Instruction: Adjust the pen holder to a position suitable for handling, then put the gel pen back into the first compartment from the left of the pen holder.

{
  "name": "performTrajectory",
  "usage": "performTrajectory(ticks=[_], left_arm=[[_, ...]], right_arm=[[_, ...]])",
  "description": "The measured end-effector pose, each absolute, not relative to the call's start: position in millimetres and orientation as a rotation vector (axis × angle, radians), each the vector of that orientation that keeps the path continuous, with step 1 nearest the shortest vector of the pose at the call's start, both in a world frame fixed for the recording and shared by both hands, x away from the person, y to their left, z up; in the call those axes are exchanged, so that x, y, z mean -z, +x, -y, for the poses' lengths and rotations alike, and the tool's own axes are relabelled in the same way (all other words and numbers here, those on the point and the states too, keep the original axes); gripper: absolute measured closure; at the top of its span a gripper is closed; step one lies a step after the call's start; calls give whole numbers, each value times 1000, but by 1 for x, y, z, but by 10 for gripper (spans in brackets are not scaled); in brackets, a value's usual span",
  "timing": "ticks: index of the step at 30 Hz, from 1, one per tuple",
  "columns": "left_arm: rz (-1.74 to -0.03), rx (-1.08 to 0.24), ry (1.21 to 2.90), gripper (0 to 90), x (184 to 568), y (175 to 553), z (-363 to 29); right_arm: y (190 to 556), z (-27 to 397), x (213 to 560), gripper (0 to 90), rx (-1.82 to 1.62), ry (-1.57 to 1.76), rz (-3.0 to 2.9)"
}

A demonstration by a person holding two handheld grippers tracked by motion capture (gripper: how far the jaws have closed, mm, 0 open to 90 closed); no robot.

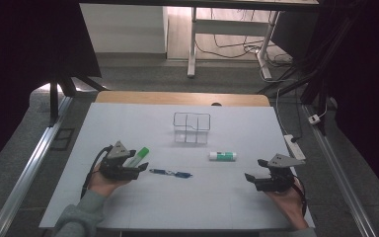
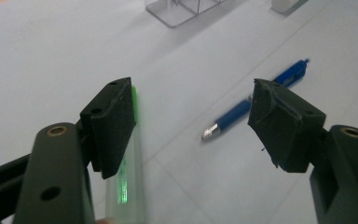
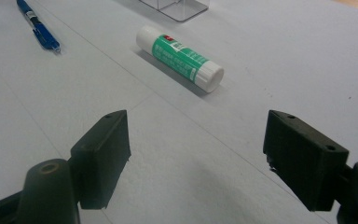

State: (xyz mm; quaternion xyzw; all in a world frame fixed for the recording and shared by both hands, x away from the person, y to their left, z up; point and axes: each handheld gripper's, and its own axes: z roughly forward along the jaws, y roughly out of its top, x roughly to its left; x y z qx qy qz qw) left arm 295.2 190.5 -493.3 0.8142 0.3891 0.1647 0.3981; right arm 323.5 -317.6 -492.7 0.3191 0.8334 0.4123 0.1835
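White table (image 1: 128, 207) carries a clear organizer (image 1: 191, 128); nearer than it, the left gripper (image 1: 137, 169) has wide jaws beside a green marker (image 1: 138, 156) and blue pen (image 1: 171, 173); the right gripper (image 1: 254, 170) has wide, empty jaws

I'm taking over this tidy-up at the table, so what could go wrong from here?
1. The green marker lies right against the left gripper, beside one of its open jaws; a sideways move could knock it rolling.
2. The blue pen lies just ahead of those jaws, so a reach for the marker could bump it.
3. The glue stick is round and lies on its side; a grip off its middle may let it roll away from the right gripper.
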Motion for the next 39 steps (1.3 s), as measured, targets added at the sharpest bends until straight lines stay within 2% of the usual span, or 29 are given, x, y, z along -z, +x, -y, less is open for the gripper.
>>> performTrajectory(ticks=[13,39], left_arm=[[-1030,-428,2025,280,501,263,-218],[-1034,-415,2029,269,507,259,-223]], right_arm=[[322,314,489,225,-1168,873,-2356],[329,289,473,244,-1206,814,-2413]])
